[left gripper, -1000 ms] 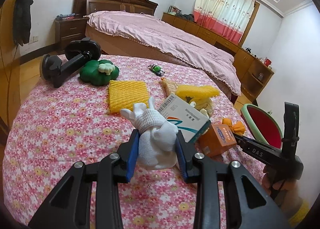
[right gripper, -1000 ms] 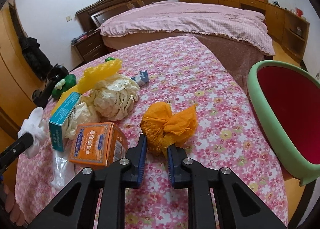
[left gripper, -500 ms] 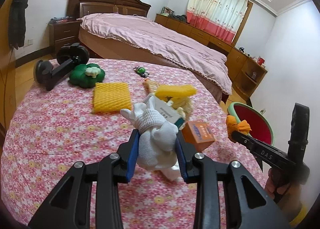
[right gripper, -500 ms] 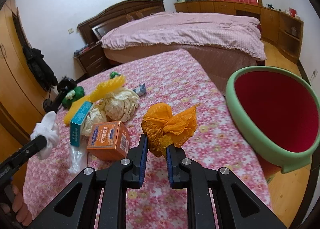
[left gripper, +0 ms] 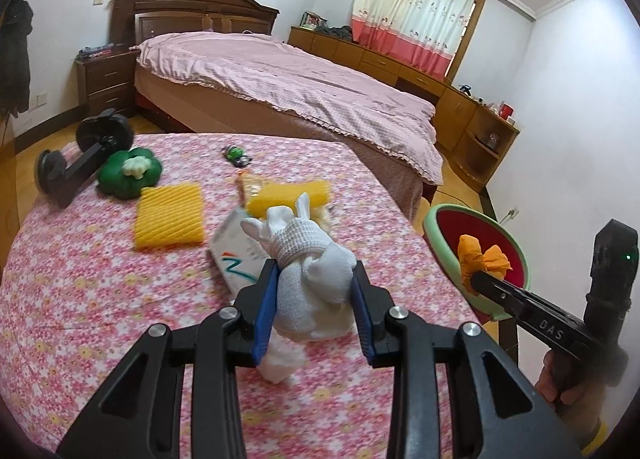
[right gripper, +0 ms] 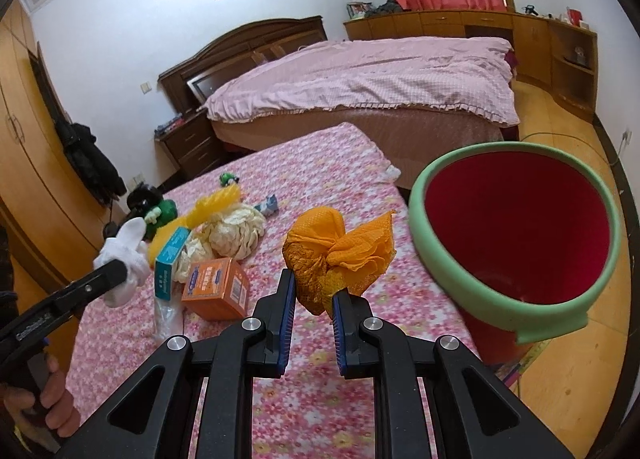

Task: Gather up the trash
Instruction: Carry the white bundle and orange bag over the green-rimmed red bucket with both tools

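Both jaws, the left gripper clenching a white rag bundle and the right gripper an orange mesh wad, have lifted off the desk toward the red bin, drop-off apparently next.

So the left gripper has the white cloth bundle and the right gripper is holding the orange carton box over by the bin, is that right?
Not quite. The left gripper does hold the white cloth bundle, but the right gripper holds the orange mesh wad, as the right wrist view shows. The orange carton box lies on the table, beside the bin.
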`<state>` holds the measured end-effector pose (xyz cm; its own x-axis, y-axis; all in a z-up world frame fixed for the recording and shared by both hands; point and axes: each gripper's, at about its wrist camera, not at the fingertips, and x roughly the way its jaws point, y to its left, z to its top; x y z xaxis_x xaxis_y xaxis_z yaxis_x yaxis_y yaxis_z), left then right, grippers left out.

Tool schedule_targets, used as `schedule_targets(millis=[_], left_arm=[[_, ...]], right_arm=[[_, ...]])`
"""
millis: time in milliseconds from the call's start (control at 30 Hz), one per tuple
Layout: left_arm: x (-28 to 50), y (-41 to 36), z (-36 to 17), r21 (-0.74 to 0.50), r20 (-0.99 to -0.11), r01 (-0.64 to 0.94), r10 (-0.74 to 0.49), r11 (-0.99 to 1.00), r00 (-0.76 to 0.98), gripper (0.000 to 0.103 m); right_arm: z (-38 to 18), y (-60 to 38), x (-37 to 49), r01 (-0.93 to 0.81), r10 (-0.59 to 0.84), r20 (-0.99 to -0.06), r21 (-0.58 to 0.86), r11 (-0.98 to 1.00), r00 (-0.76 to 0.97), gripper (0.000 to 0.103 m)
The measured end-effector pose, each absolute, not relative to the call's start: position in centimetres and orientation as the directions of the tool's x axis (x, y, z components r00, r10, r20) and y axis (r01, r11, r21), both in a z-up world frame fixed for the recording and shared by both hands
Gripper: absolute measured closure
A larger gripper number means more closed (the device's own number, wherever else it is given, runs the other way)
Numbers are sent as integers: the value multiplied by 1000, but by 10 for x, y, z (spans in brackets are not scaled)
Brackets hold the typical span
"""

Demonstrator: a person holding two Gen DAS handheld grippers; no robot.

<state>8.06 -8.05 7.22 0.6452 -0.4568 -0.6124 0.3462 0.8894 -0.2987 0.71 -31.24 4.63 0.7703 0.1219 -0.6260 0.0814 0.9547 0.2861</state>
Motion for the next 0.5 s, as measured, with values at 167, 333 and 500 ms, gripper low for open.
schedule_targets(millis=[167, 333, 500], left_arm=[[85, -108, 80, -272, -614, 376, -461, 886, 641, 68], [89, -140, 84, -272, -613, 425, -496, 864, 615, 67], [90, -176, 87, -258, -613, 479, -526, 839, 590, 68]], right_arm=[[58, -336, -5, 86, 117, -597, 301, 950, 794, 86], [64, -365, -13, 126, 81, -581, 307, 943, 810, 86], [65, -401, -23, 187, 36, -573, 326, 927, 819, 86]])
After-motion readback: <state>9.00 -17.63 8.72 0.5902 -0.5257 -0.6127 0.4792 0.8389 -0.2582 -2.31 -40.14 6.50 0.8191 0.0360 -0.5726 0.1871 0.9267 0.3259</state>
